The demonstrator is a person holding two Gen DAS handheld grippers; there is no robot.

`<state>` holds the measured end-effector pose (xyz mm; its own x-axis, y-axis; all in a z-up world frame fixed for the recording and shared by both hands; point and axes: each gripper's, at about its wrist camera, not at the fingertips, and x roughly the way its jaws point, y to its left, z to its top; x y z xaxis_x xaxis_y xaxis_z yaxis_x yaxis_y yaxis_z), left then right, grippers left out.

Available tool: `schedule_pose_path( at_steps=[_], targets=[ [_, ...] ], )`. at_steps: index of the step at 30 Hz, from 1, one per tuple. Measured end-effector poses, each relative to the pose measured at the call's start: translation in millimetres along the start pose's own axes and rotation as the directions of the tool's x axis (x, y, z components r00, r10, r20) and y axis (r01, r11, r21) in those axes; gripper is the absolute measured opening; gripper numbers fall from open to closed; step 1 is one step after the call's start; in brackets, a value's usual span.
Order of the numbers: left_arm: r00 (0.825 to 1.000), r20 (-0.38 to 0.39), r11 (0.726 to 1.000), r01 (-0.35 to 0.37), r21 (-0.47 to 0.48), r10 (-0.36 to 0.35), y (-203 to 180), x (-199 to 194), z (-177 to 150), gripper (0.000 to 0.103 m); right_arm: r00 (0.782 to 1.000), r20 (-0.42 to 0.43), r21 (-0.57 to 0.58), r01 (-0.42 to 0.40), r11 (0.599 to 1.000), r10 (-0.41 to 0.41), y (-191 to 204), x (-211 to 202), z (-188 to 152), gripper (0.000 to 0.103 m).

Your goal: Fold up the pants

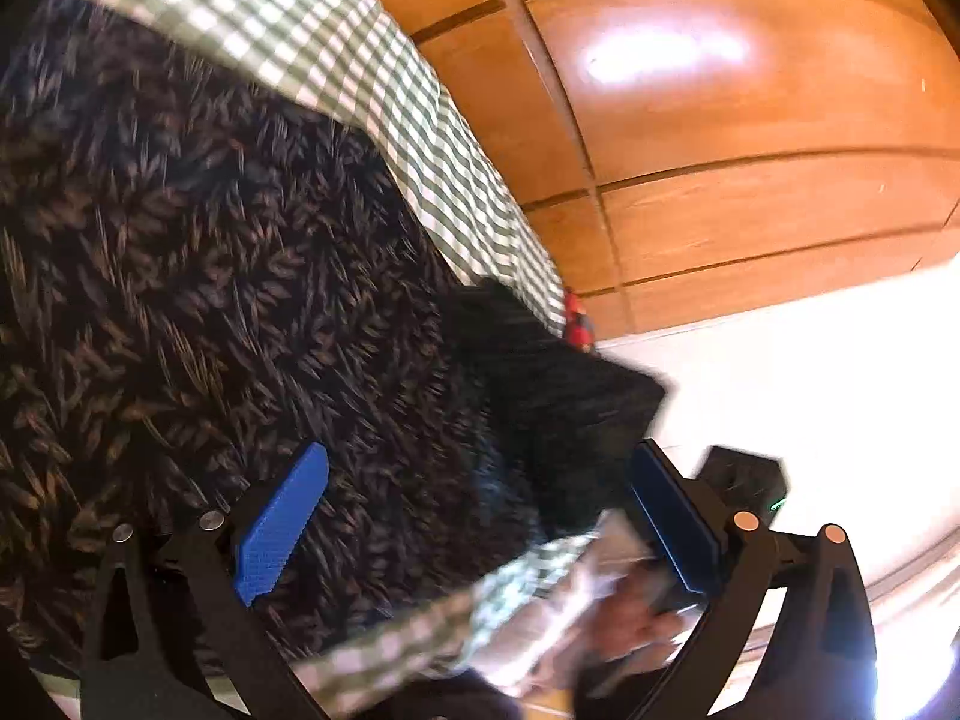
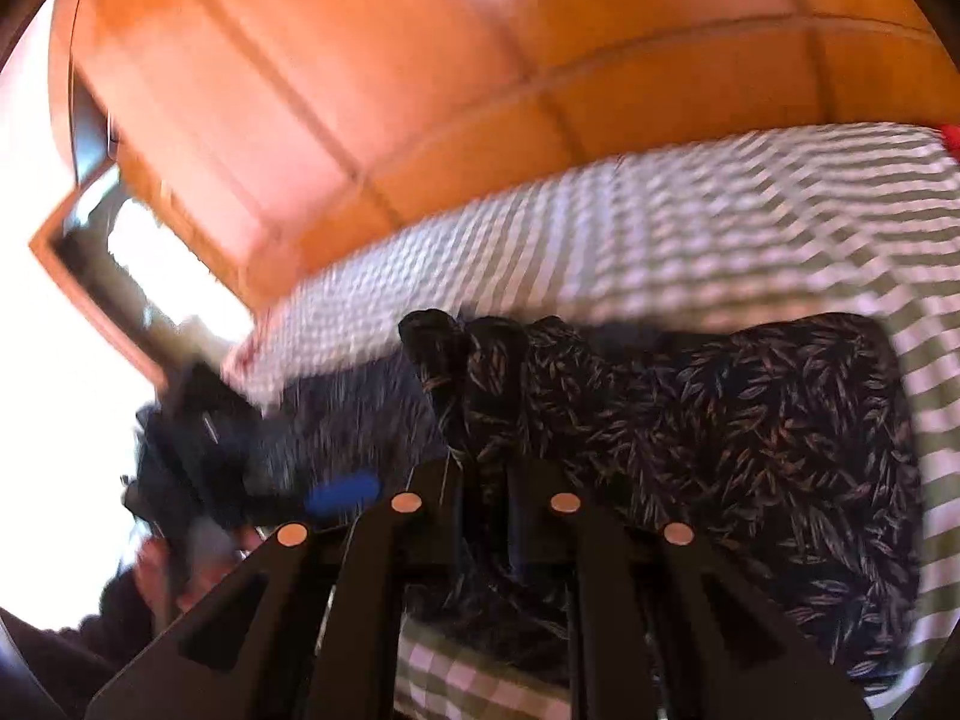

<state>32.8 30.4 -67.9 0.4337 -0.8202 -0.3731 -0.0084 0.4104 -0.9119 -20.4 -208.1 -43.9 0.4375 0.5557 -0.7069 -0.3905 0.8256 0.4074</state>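
Note:
Dark pants [image 1: 210, 276] with a brown leaf print lie spread on a green-and-white checked sheet [image 1: 336, 54]. My left gripper [image 1: 480, 456] hovers just over them, its blue pads [image 1: 282, 528] wide apart and nothing between them. A dark, blurred corner of the pants [image 1: 564, 408] rises between the pads. In the right wrist view the pants [image 2: 750, 432] lie folded into a thick band, and my right gripper [image 2: 465, 396] is shut on a bunched edge of them. The left gripper's blue pad [image 2: 342, 495] shows blurred at the left.
A wooden panelled wall [image 1: 720, 138] runs along the far side of the sheet [image 2: 660, 240]. Something small and red [image 1: 577, 324] sits at the sheet's edge. A hand [image 1: 636, 612] and a black device with a green light [image 1: 747, 480] show beyond the bright floor side.

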Motion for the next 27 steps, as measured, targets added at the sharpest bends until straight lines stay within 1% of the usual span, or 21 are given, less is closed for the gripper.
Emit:
schedule_pose_path(
  at_steps=[3, 5, 7, 8, 9, 10, 14, 15, 16, 17, 18, 19, 20, 22, 23, 25, 27],
  targets=[
    [0.999, -0.019, 0.998, 0.049, -0.037, -0.049, 2, -2, 1, 0.1, 0.997, -0.048, -0.063, 0.051, 0.997, -0.054, 8, 16, -16, 0.01],
    [0.998, -0.032, 0.998, 0.053, -0.045, -0.054, 0, 1, 0, 0.1, 0.994, -0.062, -0.088, 0.082, 0.993, -0.088, 10, 21, -26, 0.01],
    [0.997, -0.058, 0.997, 0.055, -0.052, -0.058, -3, 9, 0, 0.1, 0.997, -0.048, -0.068, 0.063, 0.996, -0.066, 6, 17, -34, 0.01],
    [0.996, -0.069, 0.998, 0.044, -0.052, -0.047, -5, 13, 0, 0.1, 0.998, -0.032, -0.06, 0.049, 0.997, -0.051, 7, 13, -37, 0.01],
    [0.996, -0.079, 0.998, 0.033, -0.051, -0.037, -6, 17, 0, 0.1, 0.999, -0.012, -0.055, 0.034, 0.998, -0.035, 6, 13, -33, 0.01],
    [0.995, -0.093, 0.999, 0.022, -0.047, -0.027, -8, 21, 1, 0.1, 1.0, 0.0, -0.059, 0.025, 0.998, -0.025, 7, 8, -26, 0.01],
    [0.988, -0.155, 0.999, -0.006, -0.04, 0.0, -17, 45, 3, 0.1, 1.0, -0.004, -0.113, 0.011, 0.993, -0.012, 13, 15, -27, 0.011],
    [0.985, -0.17, 0.999, -0.027, -0.039, 0.02, -16, 53, 6, 0.1, 1.0, -0.01, -0.124, 0.006, 0.992, -0.007, 15, 17, -30, 0.012],
    [0.98, -0.194, 0.998, -0.05, -0.03, 0.043, -17, 60, 6, 0.099, 1.0, -0.023, -0.146, 0.0, 0.989, -0.004, 18, 20, -33, 0.019],
    [0.978, -0.202, 0.998, -0.065, -0.017, 0.06, -17, 63, 4, 0.097, 0.999, -0.036, -0.169, 0.002, 0.986, -0.008, 21, 21, -37, 0.026],
    [0.975, -0.204, 0.996, -0.09, 0.008, 0.09, -20, 68, 3, 0.084, 0.999, -0.046, -0.181, -0.005, 0.983, -0.003, 23, 21, -41, 0.046],
    [0.969, -0.213, 0.992, -0.12, 0.034, 0.124, -21, 73, 2, 0.065, 0.998, -0.061, -0.181, -0.033, 0.983, 0.022, 23, 19, -44, 0.057],
    [0.961, -0.231, 0.988, -0.145, 0.051, 0.153, -21, 80, 0, 0.058, 0.998, -0.061, -0.181, -0.032, 0.983, 0.021, 22, 15, -46, 0.057],
    [0.955, -0.231, 0.983, -0.175, 0.059, 0.184, -16, 83, -1, 0.041, 0.999, -0.052, -0.164, -0.018, 0.986, 0.01, 14, 2, -48, 0.057],
    [0.951, -0.229, 0.978, -0.195, 0.073, 0.206, -14, 83, -1, 0.036, 0.999, -0.044, -0.145, -0.012, 0.989, 0.006, 8, -6, -48, 0.057],
    [0.948, -0.225, 0.974, -0.211, 0.085, 0.225, -10, 77, -2, 0.021, 1.0, -0.013, -0.097, 0.006, 0.995, -0.007, -7, -30, -47, 0.057],
    [0.946, -0.22, 0.97, -0.219, 0.104, 0.237, -8, 72, -3, 0.018, 0.998, 0.035, -0.029, 0.058, 0.998, -0.057, -31, -63, -45, 0.057]
  ],
)
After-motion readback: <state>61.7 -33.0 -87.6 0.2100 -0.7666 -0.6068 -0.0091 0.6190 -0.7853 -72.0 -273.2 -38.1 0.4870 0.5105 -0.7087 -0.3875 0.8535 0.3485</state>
